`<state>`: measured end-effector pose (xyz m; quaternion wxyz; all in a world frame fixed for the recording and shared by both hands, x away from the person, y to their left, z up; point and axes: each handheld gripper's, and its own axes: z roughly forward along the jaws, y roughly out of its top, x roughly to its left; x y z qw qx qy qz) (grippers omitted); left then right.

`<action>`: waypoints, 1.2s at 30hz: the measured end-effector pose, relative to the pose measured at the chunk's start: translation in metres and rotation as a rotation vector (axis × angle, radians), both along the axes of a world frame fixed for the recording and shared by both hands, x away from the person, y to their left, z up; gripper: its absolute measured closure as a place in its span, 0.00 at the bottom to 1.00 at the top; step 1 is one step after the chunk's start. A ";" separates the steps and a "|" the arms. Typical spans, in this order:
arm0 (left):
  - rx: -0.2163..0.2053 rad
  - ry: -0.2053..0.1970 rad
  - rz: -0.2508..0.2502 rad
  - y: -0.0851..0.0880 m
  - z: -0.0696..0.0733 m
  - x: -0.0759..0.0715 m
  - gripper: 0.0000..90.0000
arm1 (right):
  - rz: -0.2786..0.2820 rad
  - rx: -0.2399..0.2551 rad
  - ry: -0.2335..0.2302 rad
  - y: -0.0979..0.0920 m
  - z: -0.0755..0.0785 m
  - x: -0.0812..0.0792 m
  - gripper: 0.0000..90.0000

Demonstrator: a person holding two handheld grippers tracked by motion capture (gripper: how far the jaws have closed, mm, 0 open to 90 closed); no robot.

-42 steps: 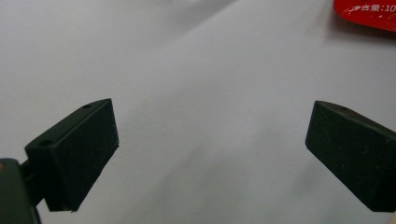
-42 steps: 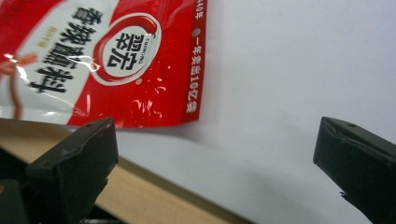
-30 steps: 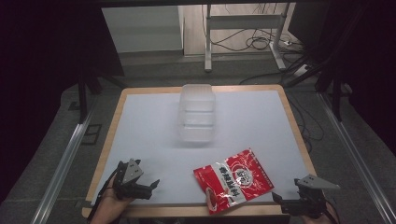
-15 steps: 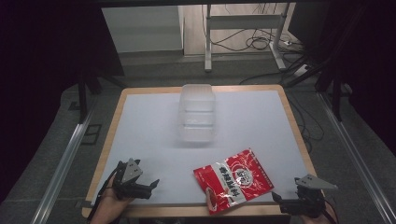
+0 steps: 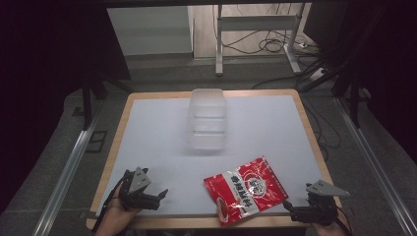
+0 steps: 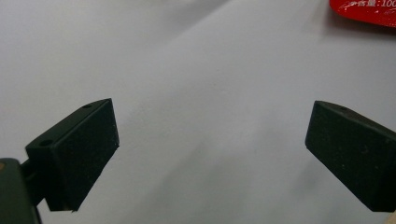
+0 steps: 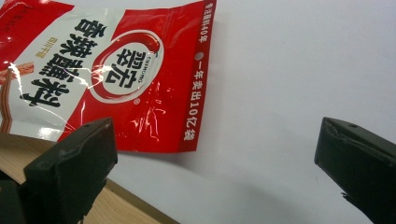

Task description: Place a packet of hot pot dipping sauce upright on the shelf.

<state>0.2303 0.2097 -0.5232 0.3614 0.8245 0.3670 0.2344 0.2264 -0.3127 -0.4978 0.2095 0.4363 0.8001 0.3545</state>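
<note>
You have one red packet point(image 5: 248, 189) on the white table point(image 5: 157, 132), lying flat at the near edge, with its lower corner hanging slightly over the wooden rim. It sits between your two grippers, closer to the right one.

Your left gripper point(image 5: 160, 195) rests at the near left corner, released, its two jaws spread wide over bare table. In the left gripper view, only a red corner of the packet point(image 6: 364, 9) peeks in at the top right.

Your right gripper point(image 5: 290, 209) sits at the near right edge, also released and holding nothing. In the right gripper view, the packet point(image 7: 116, 79) lies just beyond the left jaw.

One clear plastic container point(image 5: 208, 120) stands mid-table, well apart from both grippers.
</note>
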 end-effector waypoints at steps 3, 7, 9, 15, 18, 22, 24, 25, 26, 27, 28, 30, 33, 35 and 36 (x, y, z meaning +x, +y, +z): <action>0.000 0.001 0.001 0.000 0.000 0.000 0.03 | 0.009 0.000 -0.004 0.002 0.001 0.002 0.00; 0.006 0.002 -0.002 0.000 0.000 0.000 0.03 | 0.024 0.002 -0.008 0.007 0.001 0.007 0.00; 0.009 0.002 -0.002 0.000 0.000 0.000 0.03 | 0.033 0.003 -0.003 0.010 0.000 0.009 0.00; 0.015 0.001 -0.004 -0.001 0.000 0.000 0.03 | 0.064 0.001 0.010 0.018 -0.004 0.017 0.00; 0.018 0.002 -0.007 -0.001 0.000 0.000 0.03 | 0.093 0.013 0.026 0.022 -0.008 0.024 0.00; 0.023 0.002 -0.008 -0.001 0.000 0.000 0.03 | 0.118 0.023 0.048 0.027 -0.012 0.031 0.00; 0.027 0.001 -0.009 -0.001 0.000 0.000 0.03 | 0.125 0.030 0.066 0.030 -0.015 0.035 0.00; 0.028 0.001 -0.010 -0.002 0.000 0.000 0.03 | 0.131 0.029 0.075 0.031 -0.016 0.037 0.00; 0.028 0.002 -0.010 -0.002 0.000 0.000 0.03 | 0.135 0.024 0.082 0.033 -0.018 0.039 0.00; 0.028 0.002 -0.010 -0.002 0.000 0.000 0.03 | 0.135 0.024 0.082 0.033 -0.018 0.039 0.00; 0.028 0.002 -0.010 -0.002 0.000 0.000 0.03 | 0.145 0.016 0.098 0.036 -0.020 0.043 0.01; 0.027 0.004 -0.010 -0.002 0.000 0.000 0.03 | 0.149 0.018 0.108 0.038 -0.021 0.045 0.01; 0.029 0.002 -0.012 -0.002 0.000 0.000 0.03 | 0.180 0.034 0.136 0.044 -0.024 0.051 0.01; 0.029 0.001 -0.011 -0.002 0.000 0.000 0.03 | 0.191 0.046 0.151 0.046 -0.025 0.054 0.01; 0.030 0.001 -0.012 -0.002 0.000 0.000 0.03 | 0.198 0.049 0.154 0.048 -0.026 0.055 0.01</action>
